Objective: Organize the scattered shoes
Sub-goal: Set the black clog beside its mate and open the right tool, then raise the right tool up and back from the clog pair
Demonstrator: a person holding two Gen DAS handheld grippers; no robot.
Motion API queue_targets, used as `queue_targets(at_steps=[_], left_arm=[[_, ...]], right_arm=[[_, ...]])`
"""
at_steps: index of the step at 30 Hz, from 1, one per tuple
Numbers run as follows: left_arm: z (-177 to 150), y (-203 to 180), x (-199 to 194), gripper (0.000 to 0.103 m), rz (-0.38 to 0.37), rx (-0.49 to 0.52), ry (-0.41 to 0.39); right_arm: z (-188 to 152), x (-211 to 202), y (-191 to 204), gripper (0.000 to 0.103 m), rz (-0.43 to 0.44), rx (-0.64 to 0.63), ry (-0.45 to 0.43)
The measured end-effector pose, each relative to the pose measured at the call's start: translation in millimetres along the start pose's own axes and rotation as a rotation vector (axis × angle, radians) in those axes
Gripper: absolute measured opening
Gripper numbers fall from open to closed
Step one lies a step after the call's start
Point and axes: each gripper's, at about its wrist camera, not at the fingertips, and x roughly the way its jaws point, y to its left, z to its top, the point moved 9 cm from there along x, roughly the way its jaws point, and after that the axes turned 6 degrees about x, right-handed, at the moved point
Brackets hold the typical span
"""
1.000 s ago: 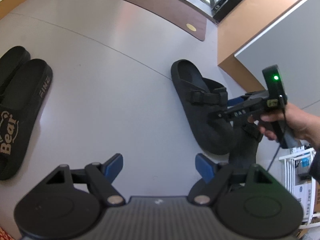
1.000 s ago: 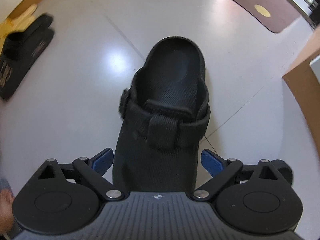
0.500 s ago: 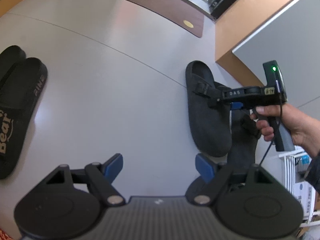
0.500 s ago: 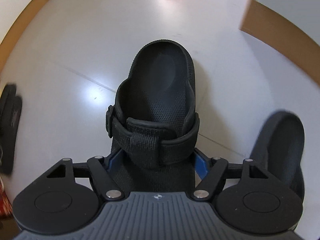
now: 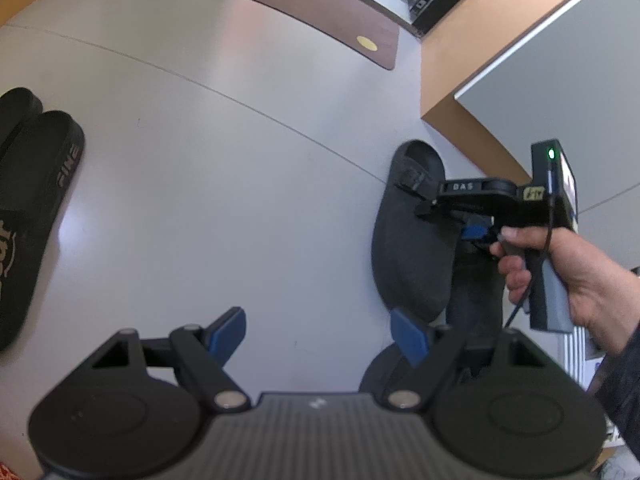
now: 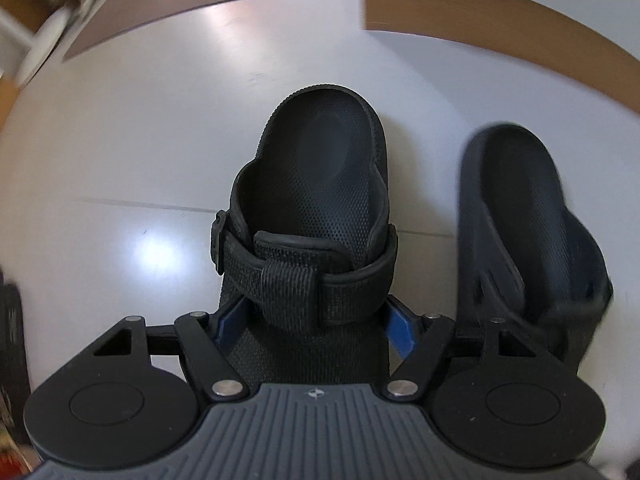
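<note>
You have your right gripper (image 6: 314,326) clamped across the black strapped clog sandal with the dimpled rubber footbed (image 6: 320,200), its blue fingers (image 6: 400,330) pressed against both sides just behind the woven strap. That sandal sits on the pale glossy floor (image 5: 220,160), just beside its matching black clog (image 6: 532,216), which lies to its right with a small gap between them, heels pointing the same way. The pair looks nearly lined up by the wooden skirting (image 5: 452,92); I judge it needs only a final nudge and release.

Your left gripper (image 5: 316,336) hangs over bare floor with its fingers spread wide and nothing between them. Far to the left lie two black foam slide sandals with tan lettering (image 5: 36,208), side by side and touching, so they appear already paired. Whether more shoes remain elsewhere, the views do not show.

The clogs are soft, matte and textured, with a thick moulded rim; the slides are smooth and flat. A brown mat (image 5: 304,0) lies beyond.
</note>
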Motion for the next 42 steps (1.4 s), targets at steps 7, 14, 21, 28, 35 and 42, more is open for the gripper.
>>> queue_targets(at_steps=[7, 14, 21, 28, 35, 42], left_arm=[[3.3, -2.1, 12.6, 0.082, -0.007, -0.003, 0.011], [7.4, -18.0, 25.6, 0.082, -0.018, 0.018, 0.020], [6.8, -25.8, 33.2, 0.082, -0.019, 0.032, 0.028], [4.6, -24.0, 32.7, 0.082, -0.009, 0.054, 0.032], [6.7, -40.6, 38.2, 0.082, 0.028, 0.095, 0.011], [-2.0, -63.9, 51.0, 0.082, 0.040, 0.071, 0.026]], right_arm=[[-8.9, 0.3, -6.8, 0.075, -0.006, 0.039, 0.006], [0.6, 1.0, -6.5, 0.075, -0.030, 0.010, 0.008], [3.3, 4.7, 4.3, 0.077, -0.018, 0.021, -0.004], [3.5, 3.4, 21.7, 0.083, -0.036, 0.034, -0.030], [-5.7, -23.0, 38.8, 0.086, 0.051, 0.044, -0.070], [-8.7, -18.1, 22.3, 0.086, 0.107, 0.042, -0.080]])
